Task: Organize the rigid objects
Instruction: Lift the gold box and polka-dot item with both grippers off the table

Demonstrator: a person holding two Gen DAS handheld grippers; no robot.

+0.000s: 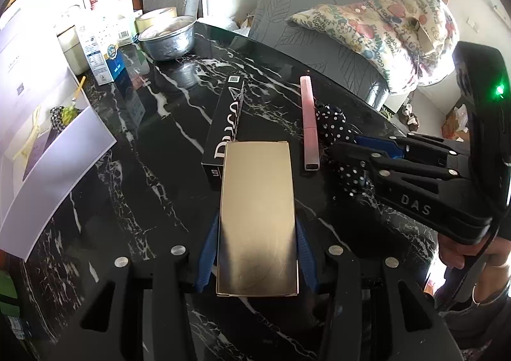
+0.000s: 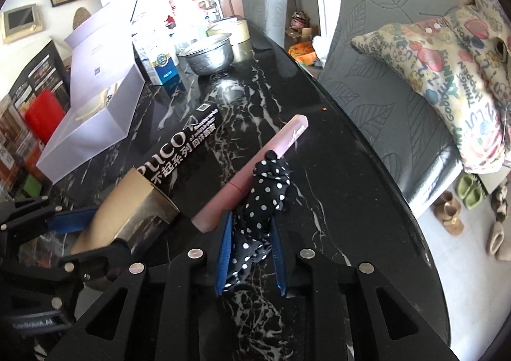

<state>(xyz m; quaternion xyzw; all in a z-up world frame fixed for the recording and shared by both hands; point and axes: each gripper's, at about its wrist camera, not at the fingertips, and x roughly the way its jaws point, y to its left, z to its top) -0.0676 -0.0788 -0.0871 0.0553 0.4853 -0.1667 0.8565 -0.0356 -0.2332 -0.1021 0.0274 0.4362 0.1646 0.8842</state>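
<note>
My left gripper (image 1: 257,233) is shut on a flat gold box (image 1: 258,217), held low over the black marble table (image 1: 143,169). The box's far end overlaps a long black box (image 1: 226,118). A pink bar (image 1: 309,124) lies to the right. My right gripper (image 2: 250,220) is shut on a black polka-dot cloth piece (image 2: 265,198) beside the pink bar (image 2: 265,163). The right wrist view also shows the gold box (image 2: 127,214) in the left gripper (image 2: 92,227) and the black box (image 2: 188,150).
An open white box (image 1: 48,124) with small items stands at the left. A metal bowl (image 1: 169,38), tape rolls and cartons (image 1: 102,57) stand at the back. Grey chairs and a patterned cushion (image 1: 383,29) lie beyond the table's far right edge.
</note>
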